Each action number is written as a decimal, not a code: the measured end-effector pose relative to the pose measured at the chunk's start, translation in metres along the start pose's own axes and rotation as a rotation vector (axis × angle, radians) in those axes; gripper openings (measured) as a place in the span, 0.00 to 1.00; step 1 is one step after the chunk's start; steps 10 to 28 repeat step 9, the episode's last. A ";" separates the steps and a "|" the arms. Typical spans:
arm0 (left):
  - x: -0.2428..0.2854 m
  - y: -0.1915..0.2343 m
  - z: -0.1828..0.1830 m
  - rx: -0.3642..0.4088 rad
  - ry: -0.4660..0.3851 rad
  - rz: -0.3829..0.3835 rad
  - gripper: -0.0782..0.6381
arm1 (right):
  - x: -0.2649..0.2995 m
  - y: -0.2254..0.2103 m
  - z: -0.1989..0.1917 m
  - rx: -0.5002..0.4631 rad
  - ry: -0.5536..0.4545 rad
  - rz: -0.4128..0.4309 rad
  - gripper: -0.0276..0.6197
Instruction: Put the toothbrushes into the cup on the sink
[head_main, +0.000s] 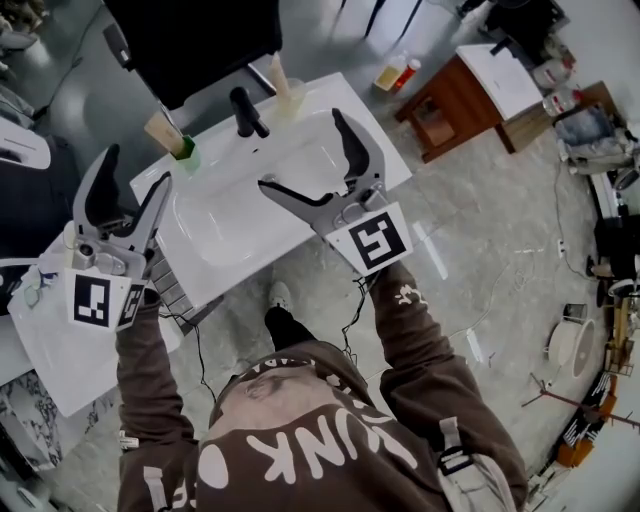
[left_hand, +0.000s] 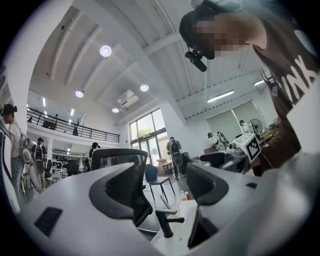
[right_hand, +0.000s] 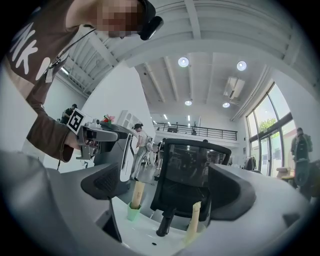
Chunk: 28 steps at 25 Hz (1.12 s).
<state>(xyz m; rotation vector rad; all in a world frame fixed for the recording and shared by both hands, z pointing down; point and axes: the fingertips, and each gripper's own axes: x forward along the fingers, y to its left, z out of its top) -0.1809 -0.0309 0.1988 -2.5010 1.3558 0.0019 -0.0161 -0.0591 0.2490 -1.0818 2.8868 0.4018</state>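
Note:
A white sink (head_main: 375, 165) carries a black faucet (head_main: 246, 112) at its back edge. Left of the faucet a green cup (head_main: 188, 153) holds a beige toothbrush (head_main: 164, 131). Right of it, a second beige toothbrush (head_main: 279, 76) stands in a clear cup (head_main: 289, 103). My right gripper (head_main: 300, 148) hangs open and empty over the basin. My left gripper (head_main: 137, 168) is open and empty at the sink's left end, near the green cup. The right gripper view shows the green cup (right_hand: 132, 212), the faucet (right_hand: 164, 225) and the second toothbrush (right_hand: 194, 220) between the open jaws.
A black office chair (head_main: 190, 40) stands behind the sink. A wooden side table (head_main: 450, 100) and bottles (head_main: 395, 72) are on the floor at the right. Another white surface (head_main: 50, 340) lies at the lower left. People stand far off in the hall.

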 end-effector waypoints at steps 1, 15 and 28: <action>-0.001 -0.001 0.001 0.001 0.000 -0.001 0.54 | -0.001 0.001 0.001 -0.001 0.001 0.000 0.90; -0.006 -0.004 0.008 0.004 -0.003 0.003 0.54 | -0.005 0.005 0.008 0.001 -0.005 0.006 0.90; -0.006 -0.004 0.008 0.004 -0.003 0.003 0.54 | -0.005 0.005 0.008 0.001 -0.005 0.006 0.90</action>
